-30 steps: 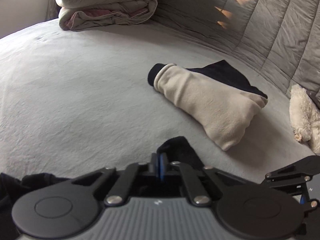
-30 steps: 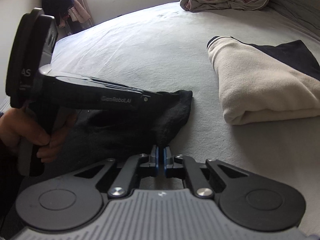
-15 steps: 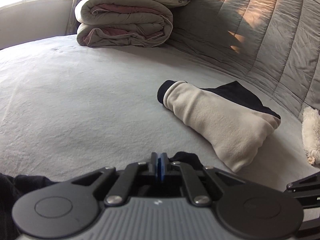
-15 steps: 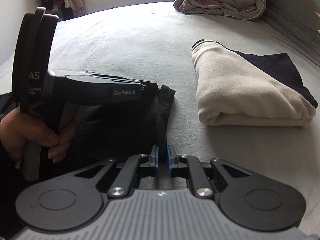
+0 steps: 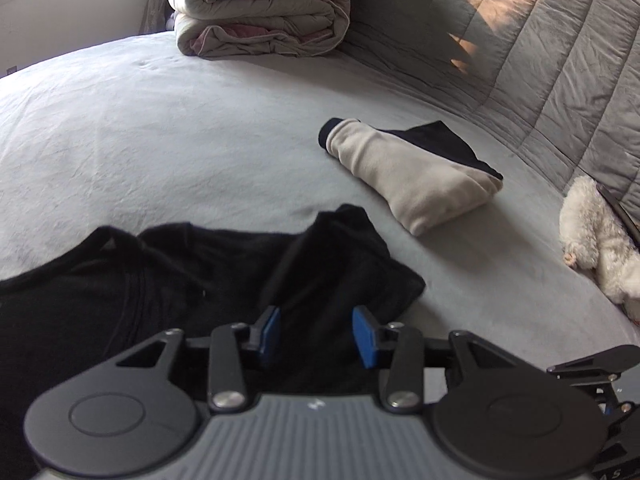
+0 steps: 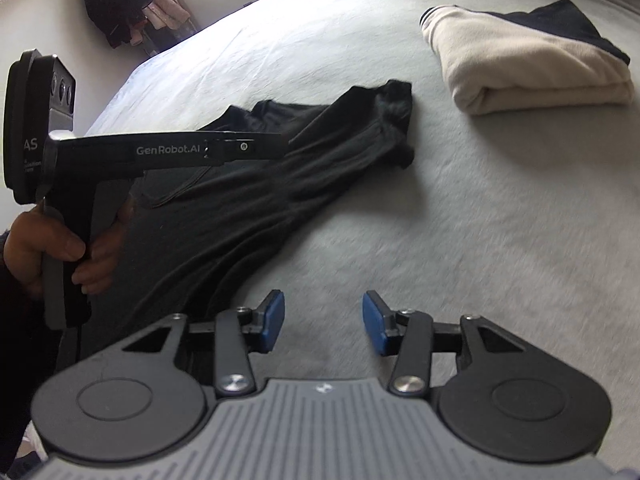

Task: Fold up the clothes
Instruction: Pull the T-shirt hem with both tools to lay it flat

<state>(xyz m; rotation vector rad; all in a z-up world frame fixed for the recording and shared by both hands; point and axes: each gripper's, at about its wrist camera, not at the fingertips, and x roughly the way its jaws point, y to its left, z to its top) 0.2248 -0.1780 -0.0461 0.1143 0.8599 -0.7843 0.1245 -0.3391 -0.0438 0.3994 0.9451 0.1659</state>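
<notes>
Black garment: soft, light, rumpled on bed; take hold at a near hem, probably. Left gripper and right gripper have just been opening, half-spread, holding nothing.

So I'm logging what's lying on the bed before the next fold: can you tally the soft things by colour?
Black: 1, the unfolded black garment
Cream with dark trim: 1, the folded cream garment
Grey and pink: 1, the folded duvet at the far end
White: 1, the fluffy white toy by the quilted headboard
Total: 4
</notes>
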